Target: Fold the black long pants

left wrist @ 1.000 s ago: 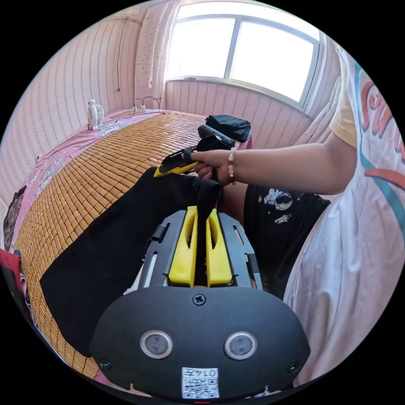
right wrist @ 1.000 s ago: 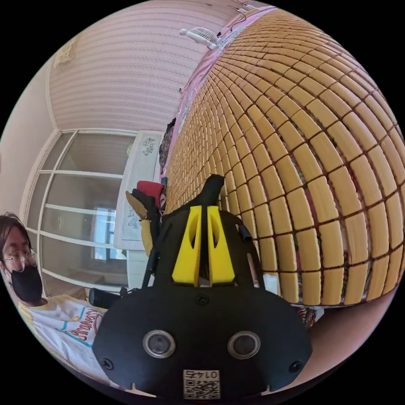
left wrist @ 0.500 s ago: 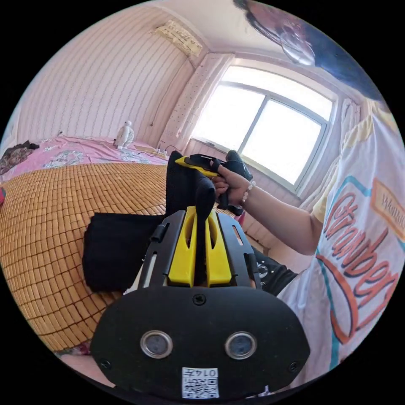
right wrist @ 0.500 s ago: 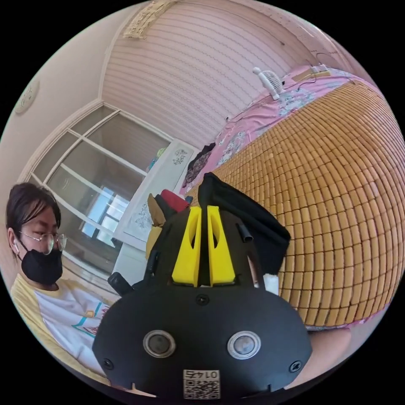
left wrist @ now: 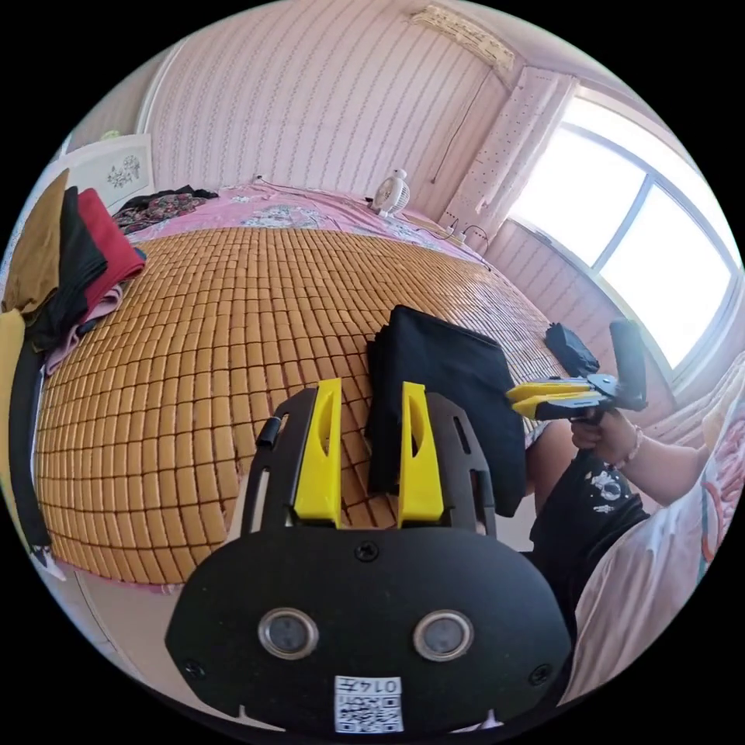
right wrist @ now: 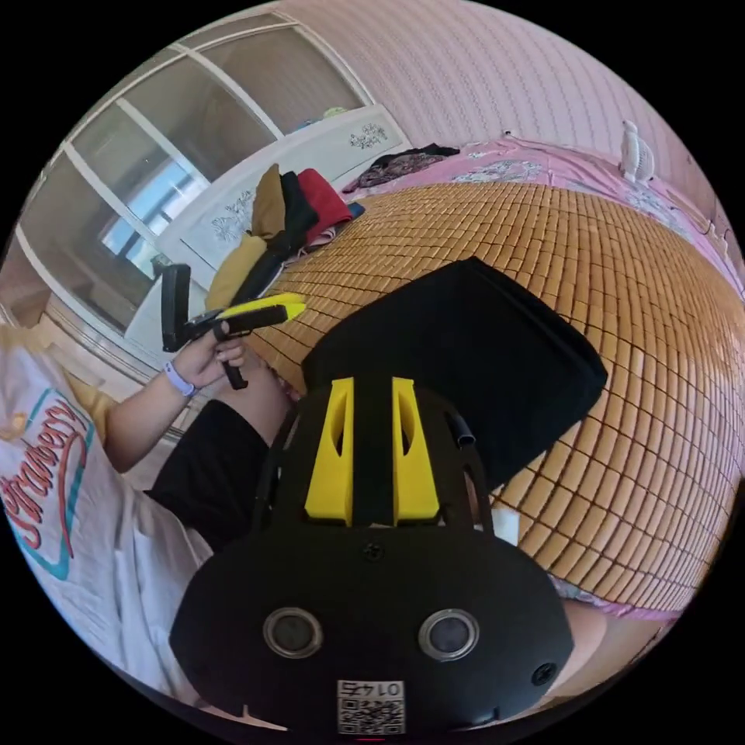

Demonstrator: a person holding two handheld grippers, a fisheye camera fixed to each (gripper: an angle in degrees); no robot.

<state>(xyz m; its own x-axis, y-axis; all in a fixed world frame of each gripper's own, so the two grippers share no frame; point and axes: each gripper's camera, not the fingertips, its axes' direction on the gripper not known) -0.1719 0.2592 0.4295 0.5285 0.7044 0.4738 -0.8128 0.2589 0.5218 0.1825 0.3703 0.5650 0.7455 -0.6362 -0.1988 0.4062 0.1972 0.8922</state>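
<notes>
Both tongs (left wrist: 371, 450) clear folded pants (left wrist: 450, 388).

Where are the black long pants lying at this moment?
The black long pants lie folded on the bamboo mat near its front edge, just ahead of the left gripper; in the right gripper view they lie ahead of the right gripper.

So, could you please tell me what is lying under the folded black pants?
The black pants rest on the bamboo mat that covers the bed; one edge overhangs the mat's near side. The mat directly beneath them is covered.
</notes>
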